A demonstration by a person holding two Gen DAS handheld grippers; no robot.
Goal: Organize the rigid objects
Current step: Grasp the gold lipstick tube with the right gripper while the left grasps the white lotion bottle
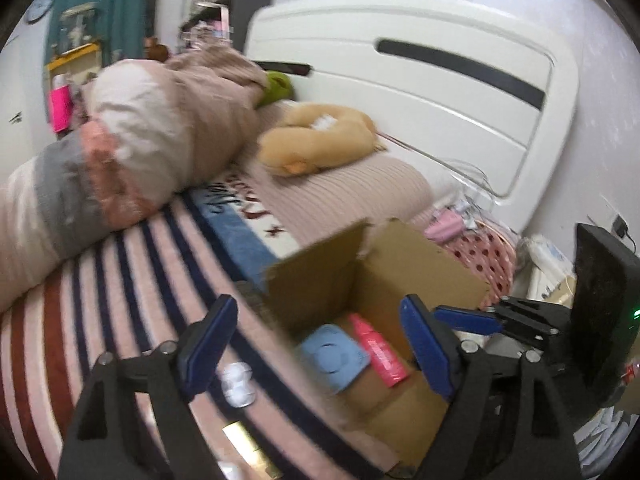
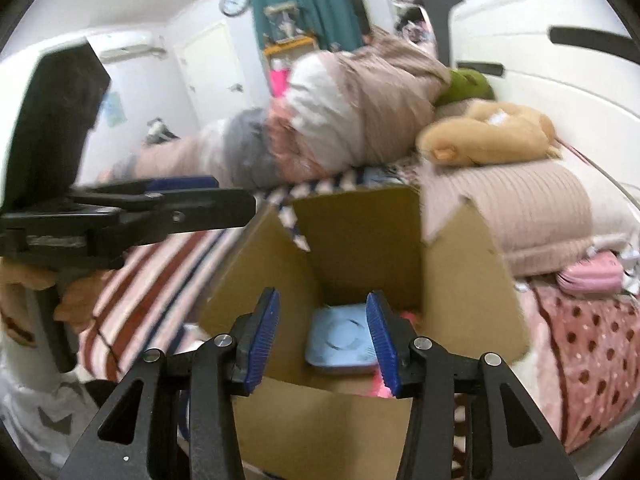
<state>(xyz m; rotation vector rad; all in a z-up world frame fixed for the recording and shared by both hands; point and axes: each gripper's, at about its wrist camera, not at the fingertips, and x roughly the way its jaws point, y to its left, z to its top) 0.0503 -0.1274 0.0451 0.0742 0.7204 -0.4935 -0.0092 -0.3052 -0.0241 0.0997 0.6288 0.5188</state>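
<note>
Left hand-held gripper (image 1: pixel 316 344): jaws spread wide, nothing between the blue pads; it hangs over the near-left edge of the box.
Right hand-held gripper (image 2: pixel 326 340): jaws partly apart, gripping nothing; the box opening shows through the gap.
Cardboard box (image 2: pixel 360 240): open, flaps up, standing on the bed at 6 o'clock in both views.
Blue square case (image 1: pixel 334 356): flat on the box floor, at 6 o'clock in the right wrist view.
Pink bottle (image 1: pixel 378 356): lying in the box, touching the case on its 3 o'clock side.
Small white object (image 1: pixel 239 384): on the blanket just outside the box, at 7 o'clock in the left wrist view; too blurred to name.
Striped blanket (image 1: pixel 132 280): pink, red and navy bands covering the bed from 6 to 9 o'clock.
Tan neck pillow (image 1: pixel 320 140): beyond the box at 12 o'clock, on a ribbed pink pillow (image 1: pixel 352 192).
Rolled duvet (image 1: pixel 132 144): at 10 o'clock, along the bed's far side.
White headboard (image 1: pixel 440 92): at 1 o'clock, farthest back.
</note>
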